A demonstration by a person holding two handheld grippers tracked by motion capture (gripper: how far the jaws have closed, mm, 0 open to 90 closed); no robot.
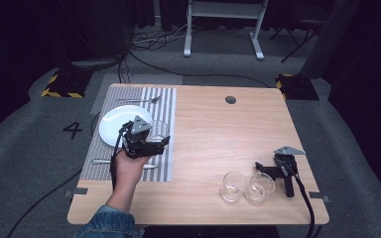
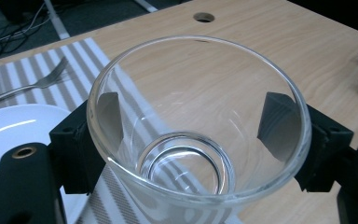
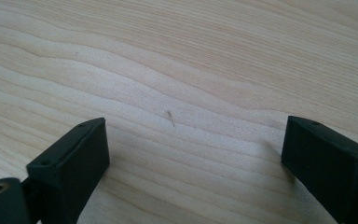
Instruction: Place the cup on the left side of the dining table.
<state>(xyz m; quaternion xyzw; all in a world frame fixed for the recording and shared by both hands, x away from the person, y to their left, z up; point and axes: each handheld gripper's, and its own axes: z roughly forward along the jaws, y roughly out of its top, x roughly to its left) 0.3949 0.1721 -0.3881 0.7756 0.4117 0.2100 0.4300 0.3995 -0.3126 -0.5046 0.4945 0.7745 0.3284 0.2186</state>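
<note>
Over the striped mat's [image 1: 161,106] right edge, just right of the white plate [image 1: 114,124], the left claw [image 2: 193,135] grips a clear glass [image 2: 198,121]. Well right of the mat, the right claw [image 3: 193,154] lies released on the table [image 1: 218,134], beside two more glasses [image 1: 245,187].

High view overlooks table [image 1: 218,129]; gripper views close, perhaps overlapping.
</note>
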